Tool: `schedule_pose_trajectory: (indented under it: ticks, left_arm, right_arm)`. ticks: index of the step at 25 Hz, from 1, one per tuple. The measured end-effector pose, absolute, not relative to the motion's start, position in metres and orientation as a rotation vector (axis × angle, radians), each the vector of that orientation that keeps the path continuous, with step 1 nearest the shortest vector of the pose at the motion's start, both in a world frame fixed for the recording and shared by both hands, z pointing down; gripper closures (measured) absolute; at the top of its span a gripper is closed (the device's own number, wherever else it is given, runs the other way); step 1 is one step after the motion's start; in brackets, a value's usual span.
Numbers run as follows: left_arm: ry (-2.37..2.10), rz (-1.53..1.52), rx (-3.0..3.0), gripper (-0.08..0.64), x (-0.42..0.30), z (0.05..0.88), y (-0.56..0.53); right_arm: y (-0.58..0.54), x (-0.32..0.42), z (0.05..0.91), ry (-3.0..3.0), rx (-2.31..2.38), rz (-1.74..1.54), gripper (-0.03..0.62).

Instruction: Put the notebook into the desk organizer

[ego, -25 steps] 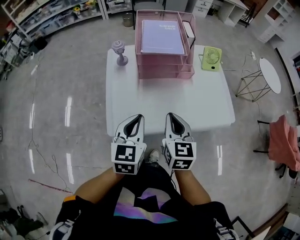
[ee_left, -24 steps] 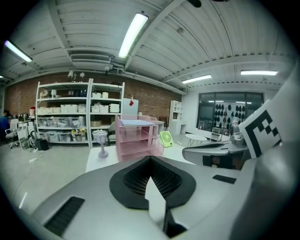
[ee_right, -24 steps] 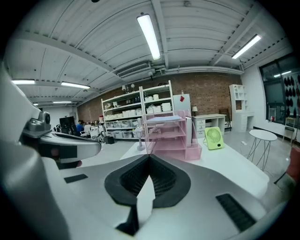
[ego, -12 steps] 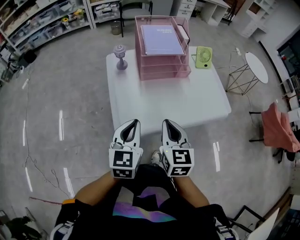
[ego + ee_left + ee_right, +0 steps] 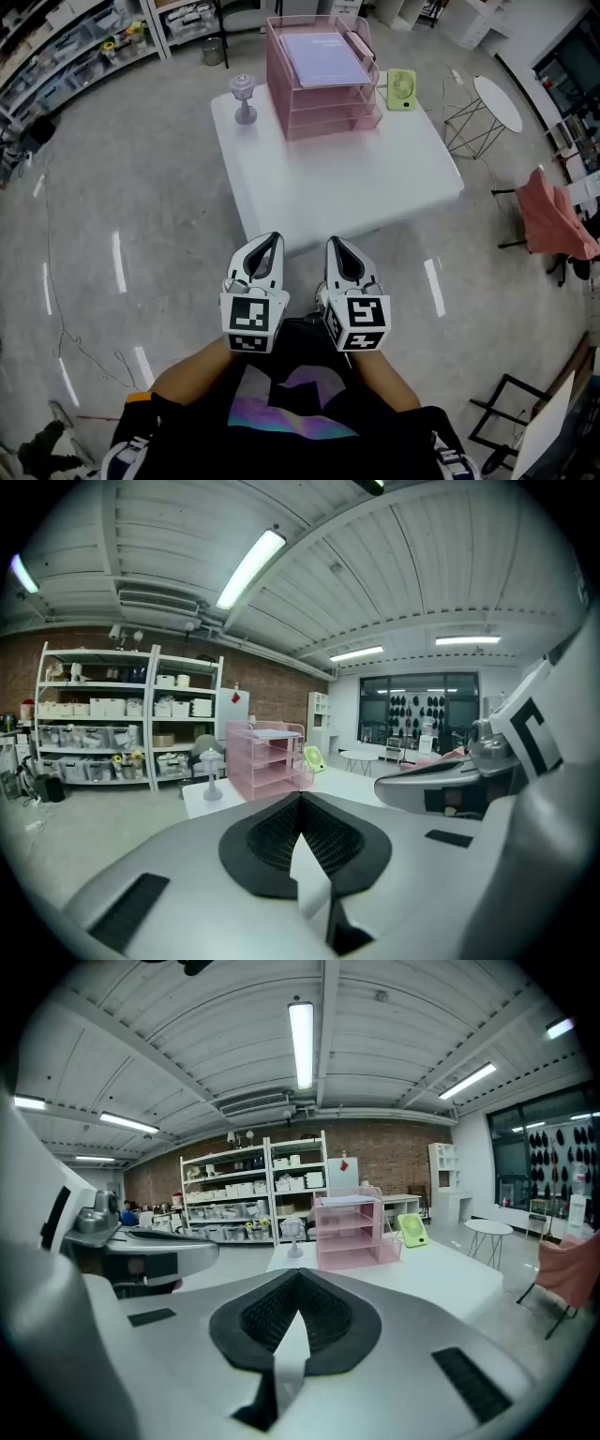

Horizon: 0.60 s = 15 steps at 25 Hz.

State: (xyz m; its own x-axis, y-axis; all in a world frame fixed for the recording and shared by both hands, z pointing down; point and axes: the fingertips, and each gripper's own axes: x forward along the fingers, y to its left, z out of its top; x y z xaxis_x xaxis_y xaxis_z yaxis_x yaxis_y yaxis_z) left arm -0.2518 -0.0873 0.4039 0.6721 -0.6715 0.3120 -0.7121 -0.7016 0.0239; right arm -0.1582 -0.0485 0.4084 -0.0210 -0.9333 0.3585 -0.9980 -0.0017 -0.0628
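the white table [image 5: 347, 187] is seen ahead, with the pink desk organizer [image 5: 334, 118] stood at its far end. the lilac notebook [image 5: 326, 58] is already laid flat in the organizer's top tray, so the task is judged done, with nothing left to be placed. the left tongs [image 5: 271, 242] and right tongs [image 5: 335, 244] are clenched on nothing, held close to the body, apart from the organizer. the lower trays' contents and the notebook's print cannot be made out.

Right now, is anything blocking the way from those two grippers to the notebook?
Nothing visible does. Only bare white table lies between the left gripper, the right gripper and the notebook, already lying atop the pink organizer. The green fan stands aside.
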Motion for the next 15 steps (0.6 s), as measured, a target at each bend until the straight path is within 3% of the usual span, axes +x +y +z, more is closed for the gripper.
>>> schedule_pose_trajectory:
  ticks: [15]
  left_arm:
    - [-1.079,0.418,2.781,0.551,-0.271,0.408,-0.081]
  right_arm:
    - [-0.039,-0.184,0.416,-2.016,2.075,0.443,0.577]
